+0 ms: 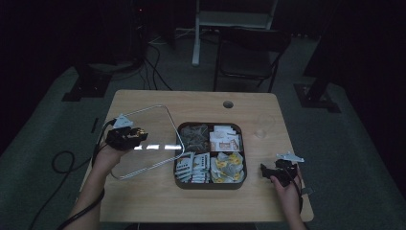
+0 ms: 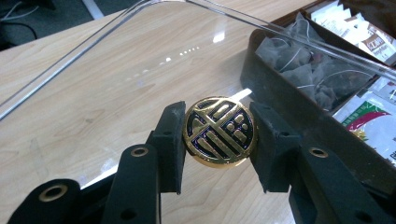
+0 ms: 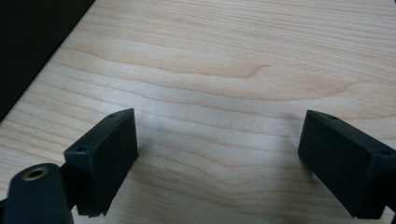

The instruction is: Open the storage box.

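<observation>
Clear acrylic square lid [image 1: 143,143] with round gold-and-black knob [image 2: 219,131] hangs over the table's left half, beside the dark four-compartment tea tray [image 1: 177,148]. Left gripper [image 2: 217,135] jaws clamp the knob; keep lid level, square corners to the tray. Right gripper [image 3: 217,158] jaws wide, empty, near the right edge.

- We see a round knob [image 2: 219,131], gold with dark blue inlay in a geometric pattern.
- We see a pale wood-grain worktop [image 3: 224,60].
- We see a dark brown tray [image 1: 178,179] holding white, red and yellow packets.
- We see a clear lid [image 1: 143,143].
</observation>
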A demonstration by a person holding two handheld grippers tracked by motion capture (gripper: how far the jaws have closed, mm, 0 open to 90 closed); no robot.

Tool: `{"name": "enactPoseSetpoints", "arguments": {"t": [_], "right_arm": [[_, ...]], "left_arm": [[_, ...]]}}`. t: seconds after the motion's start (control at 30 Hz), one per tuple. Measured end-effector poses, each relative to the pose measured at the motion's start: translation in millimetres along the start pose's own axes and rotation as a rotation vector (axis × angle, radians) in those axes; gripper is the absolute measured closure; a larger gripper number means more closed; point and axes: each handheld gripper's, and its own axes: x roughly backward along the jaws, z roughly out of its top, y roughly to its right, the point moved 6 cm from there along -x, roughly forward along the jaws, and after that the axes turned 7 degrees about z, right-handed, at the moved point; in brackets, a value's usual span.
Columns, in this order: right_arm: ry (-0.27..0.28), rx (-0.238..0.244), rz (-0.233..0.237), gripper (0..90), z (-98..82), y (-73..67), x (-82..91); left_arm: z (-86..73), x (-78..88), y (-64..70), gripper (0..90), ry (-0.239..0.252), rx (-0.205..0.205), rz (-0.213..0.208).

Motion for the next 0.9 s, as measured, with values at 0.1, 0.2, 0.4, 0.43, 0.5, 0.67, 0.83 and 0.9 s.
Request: {"name": "enactPoseSetpoints", "arguments": {"t": [0.1,0.2,0.4,0.43,0.5,0.67,0.83,0.9], "right_arm": [[0.000,0.000,0.000,11.4,0.0,0.0,0.0],[0.000,0.000,0.000,11.4,0.0,0.0,0.0],[0.000,0.000,0.000,11.4,0.0,0.0,0.0],[0.000,0.000,0.000,11.4,0.0,0.0,0.0],[0.000,0.000,0.000,11.4,0.0,0.0,0.0],[0.000,0.000,0.000,11.4,0.0,0.0,0.0],[0.000,0.001,0.000,11.4,0.0,0.0,0.0],[0.000,0.000,0.000,11.4,0.0,0.0,0.0]], "left_arm": [[-4.2,0.2,-4.0,59.6,-0.001,0.007,0.005],[-12.6,0.4,-11.1,59.6,-0.007,0.025,0.016],[-24.7,-0.6,-21.6,59.6,-0.013,0.045,0.040],[-26.8,-1.3,-23.4,59.6,-0.014,0.046,0.047],[-31.3,-3.6,-26.3,59.6,-0.016,0.053,0.050],[-43.7,-13.7,-30.9,59.6,-0.032,0.070,0.063],[-53.9,-25.3,-35.6,59.6,-0.042,0.094,0.088],[-57.6,-30.8,-37.4,59.6,-0.053,0.093,0.096]]}}
